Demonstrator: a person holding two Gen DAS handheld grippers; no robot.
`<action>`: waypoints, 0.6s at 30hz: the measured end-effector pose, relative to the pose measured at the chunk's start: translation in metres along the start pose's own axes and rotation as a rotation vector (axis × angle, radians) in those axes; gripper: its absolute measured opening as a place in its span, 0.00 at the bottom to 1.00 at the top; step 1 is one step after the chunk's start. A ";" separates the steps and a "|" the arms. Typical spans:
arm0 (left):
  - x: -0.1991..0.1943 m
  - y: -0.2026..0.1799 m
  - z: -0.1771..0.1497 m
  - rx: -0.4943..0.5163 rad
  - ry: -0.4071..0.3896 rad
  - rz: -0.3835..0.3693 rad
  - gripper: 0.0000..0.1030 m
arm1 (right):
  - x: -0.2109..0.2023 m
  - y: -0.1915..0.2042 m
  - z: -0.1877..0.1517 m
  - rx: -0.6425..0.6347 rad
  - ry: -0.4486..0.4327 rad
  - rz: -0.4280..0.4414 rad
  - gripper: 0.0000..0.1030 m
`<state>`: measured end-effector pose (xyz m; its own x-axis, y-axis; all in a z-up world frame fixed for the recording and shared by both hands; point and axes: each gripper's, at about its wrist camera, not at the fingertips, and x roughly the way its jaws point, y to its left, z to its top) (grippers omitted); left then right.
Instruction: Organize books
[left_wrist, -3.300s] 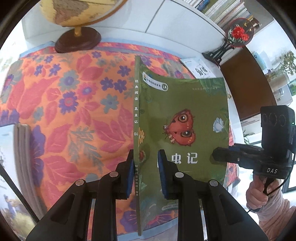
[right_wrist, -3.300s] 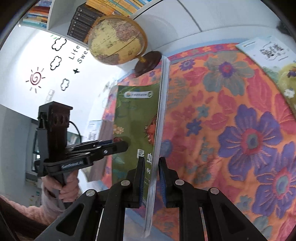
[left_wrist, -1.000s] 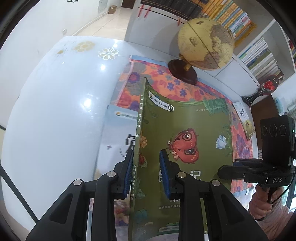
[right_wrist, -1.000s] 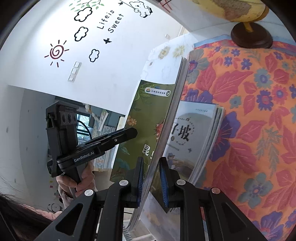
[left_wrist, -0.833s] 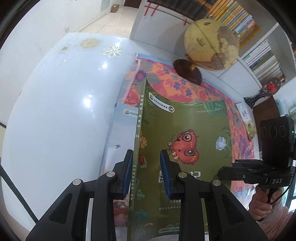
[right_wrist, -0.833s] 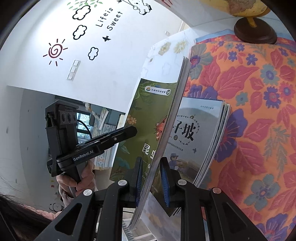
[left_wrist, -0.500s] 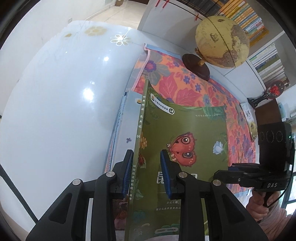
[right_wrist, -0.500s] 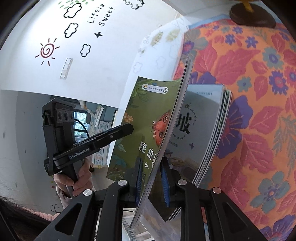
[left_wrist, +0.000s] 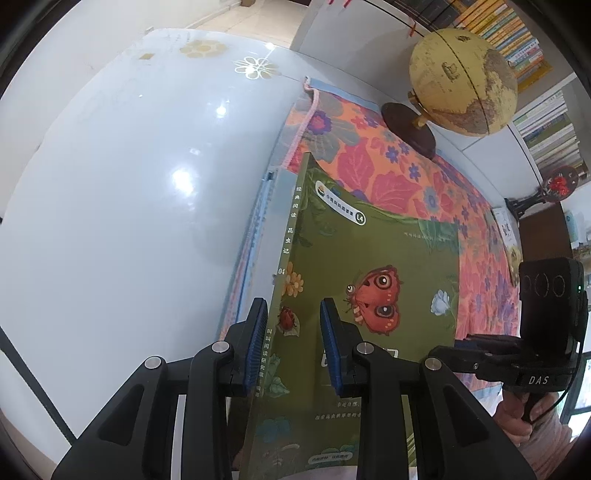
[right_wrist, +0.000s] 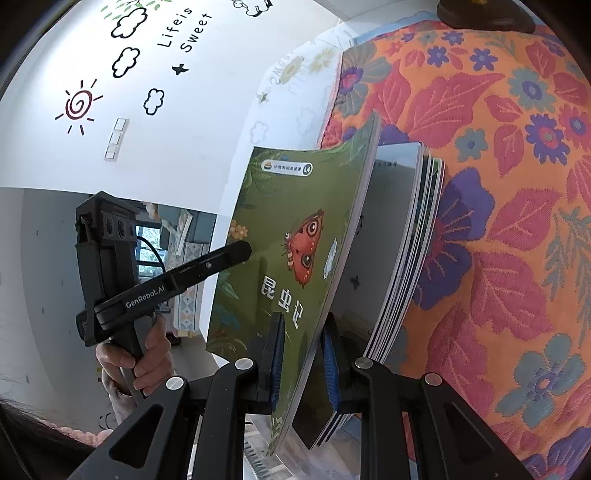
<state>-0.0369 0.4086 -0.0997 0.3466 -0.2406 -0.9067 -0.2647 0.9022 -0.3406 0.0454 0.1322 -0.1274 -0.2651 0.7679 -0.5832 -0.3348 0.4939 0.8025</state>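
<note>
Left wrist view: the thin green paperback with a red butterfly on its cover (left_wrist: 369, 280) is held on a slant above a stack of thin paperbacks (left_wrist: 258, 236), the left gripper (left_wrist: 293, 347) clamped narrow over its spine edge and the right gripper (left_wrist: 458, 354) pinching the opposite long edge at about 3 o'clock. In the right wrist view the same green book (right_wrist: 295, 236) tilts over the pile (right_wrist: 402, 258), with the right gripper (right_wrist: 301, 365) shut narrow on its page edge and the left gripper (right_wrist: 243, 251) reaching in from 9 o'clock.

The step in hand looks like laying this book onto the stack. The next move would call for bringing it flat, squaring its edges with the pile beneath, and only then easing both pairs of jaws off (a thin cover like this is apt to slide or bow if one side lets go first).

The book is slim and glossy, with Chinese title characters and a white oval label at its top. The stack lies at the edge of an orange floral woven cloth (left_wrist: 399, 177), partly on the glossy white table (left_wrist: 129, 184). A yellow globe on a dark wooden base (left_wrist: 461, 81) stands at 1 o'clock.
</note>
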 end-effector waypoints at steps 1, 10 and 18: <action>0.000 0.002 0.000 -0.007 0.000 -0.001 0.24 | 0.000 0.001 0.000 0.001 0.000 -0.002 0.19; 0.003 0.007 0.001 -0.015 -0.008 0.043 0.25 | -0.001 0.001 -0.002 0.006 -0.013 -0.033 0.20; 0.009 0.006 0.000 -0.012 0.006 0.078 0.28 | -0.001 -0.002 -0.004 0.027 -0.032 -0.056 0.21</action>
<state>-0.0352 0.4122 -0.1096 0.3192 -0.1723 -0.9319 -0.3012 0.9139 -0.2722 0.0431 0.1289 -0.1283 -0.2174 0.7509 -0.6236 -0.3241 0.5471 0.7718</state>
